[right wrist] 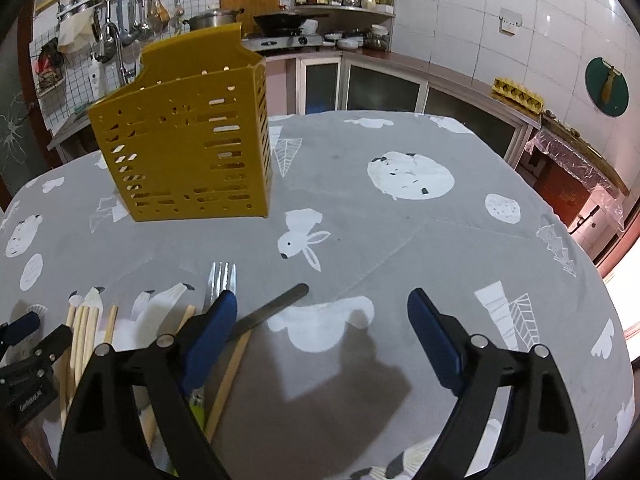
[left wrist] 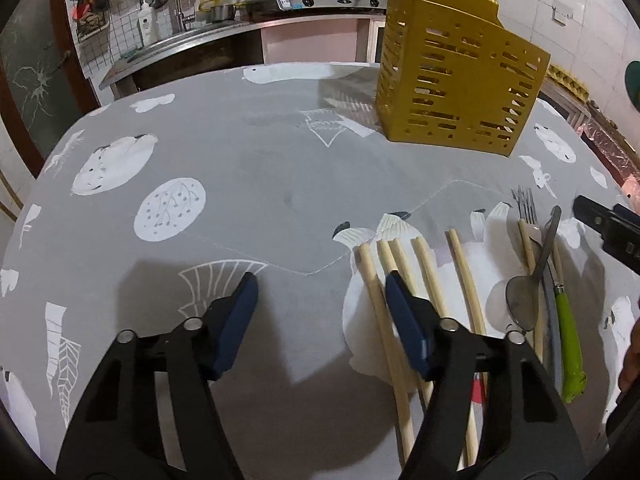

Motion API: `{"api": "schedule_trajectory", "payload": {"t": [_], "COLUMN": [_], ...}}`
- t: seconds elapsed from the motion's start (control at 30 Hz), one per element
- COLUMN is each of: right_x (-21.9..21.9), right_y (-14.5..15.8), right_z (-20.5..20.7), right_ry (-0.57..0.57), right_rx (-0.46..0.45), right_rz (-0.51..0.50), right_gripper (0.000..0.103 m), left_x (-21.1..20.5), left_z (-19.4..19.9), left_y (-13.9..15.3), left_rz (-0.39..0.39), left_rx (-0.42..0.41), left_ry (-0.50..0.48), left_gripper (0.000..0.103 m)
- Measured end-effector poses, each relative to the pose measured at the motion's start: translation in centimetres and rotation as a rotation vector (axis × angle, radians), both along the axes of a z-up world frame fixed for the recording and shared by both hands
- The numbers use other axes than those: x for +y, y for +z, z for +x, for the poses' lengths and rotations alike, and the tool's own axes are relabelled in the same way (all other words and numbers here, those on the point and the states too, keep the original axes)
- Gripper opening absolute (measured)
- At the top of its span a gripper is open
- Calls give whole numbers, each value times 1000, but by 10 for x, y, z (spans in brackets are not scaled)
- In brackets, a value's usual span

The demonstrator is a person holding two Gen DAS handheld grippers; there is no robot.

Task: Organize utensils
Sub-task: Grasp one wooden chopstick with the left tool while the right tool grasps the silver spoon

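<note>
Grippers both unclenched, nothing gripped. Left gripper (left wrist: 320,292) stood partly open above the surface (left wrist: 240,168), only bare grey cloth between its dark blue pads; its right finger (left wrist: 404,312) overlapped the chopsticks (left wrist: 372,276) in view, contact not clear. Right gripper (right wrist: 322,312) stood wider, cloth alone between its pads; its left finger (right wrist: 216,328) sat over the fork (right wrist: 222,276) and the flat grey metal handle (right wrist: 276,308), touch or not I could not tell. Both grippers were tilted down toward the surface, side by side, each showing at the edge of the other's view. One dark sliver at the right edge of the left view, maybe a hand, too little to say. Utensils lay loose on the cloth at the near edge: pale wooden chopsticks roughly parallel, then the fork, a spoon (left wrist: 522,300) bowl toward the camera, and a green-handled knife (left wrist: 570,344) bunched just beside them. Yellow slotted utensil holder (left wrist: 456,76) stood upright further back on the surface, well apart from the utensils; the slots showed no contents, though the top opening was not visible.
</note>
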State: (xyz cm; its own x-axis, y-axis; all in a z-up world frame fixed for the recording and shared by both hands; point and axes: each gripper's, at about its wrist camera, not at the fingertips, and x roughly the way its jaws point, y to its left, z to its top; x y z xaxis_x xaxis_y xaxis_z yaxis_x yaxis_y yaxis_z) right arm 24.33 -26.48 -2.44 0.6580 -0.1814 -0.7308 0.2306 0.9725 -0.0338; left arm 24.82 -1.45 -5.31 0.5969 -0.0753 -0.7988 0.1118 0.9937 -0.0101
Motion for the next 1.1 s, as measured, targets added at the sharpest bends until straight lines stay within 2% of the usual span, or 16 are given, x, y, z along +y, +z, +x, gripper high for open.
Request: {"api": "schedule_trajectory", "payload": {"t": [0.1, 0.23, 0.33, 0.37, 0.47, 0.5, 0.57, 0.63, 0.7, 0.97, 1.1], "right_x": [4, 2, 0, -1, -3, -4, -5, -6, -6, -4, -2], "right_y": [-5, -12, -13, -12, -13, -14, -16, -19, -22, -28, -27], "right_z": [4, 7, 12, 14, 19, 20, 22, 25, 27, 40, 50], "right_ry": [-7, -29, -53, -58, -70, -76, -83, -89, -93, -117, -117], "right_rx": [20, 45, 54, 58, 74, 78, 84, 95, 103, 153, 171], "right_rz": [-1, 22, 33, 38, 71, 78, 95, 127, 150, 167, 175], "right_gripper": [85, 81, 77, 76, 71, 70, 67, 58, 55, 50, 35], "left_x": [0, -3, -9, -10, -10, -10, -11, -13, -13, -8, -9], "left_z": [0, 4, 11, 12, 16, 16, 15, 16, 17, 37, 43], "left_y": [0, -3, -4, -4, 0, 0, 0, -2, -2, 1, 0], "left_rz": [-6, -23, -7, -6, -38, -45, -39, -34, -34, -78, -78], "left_rx": [9, 32, 43, 51, 91, 102, 104, 100, 101, 132, 128], "left_ry": [-14, -21, -15, -13, -32, -44, -46, -48, -48, -17, -4], "left_gripper": [57, 51, 45, 40, 15, 12, 12, 10, 8, 6, 5]}}
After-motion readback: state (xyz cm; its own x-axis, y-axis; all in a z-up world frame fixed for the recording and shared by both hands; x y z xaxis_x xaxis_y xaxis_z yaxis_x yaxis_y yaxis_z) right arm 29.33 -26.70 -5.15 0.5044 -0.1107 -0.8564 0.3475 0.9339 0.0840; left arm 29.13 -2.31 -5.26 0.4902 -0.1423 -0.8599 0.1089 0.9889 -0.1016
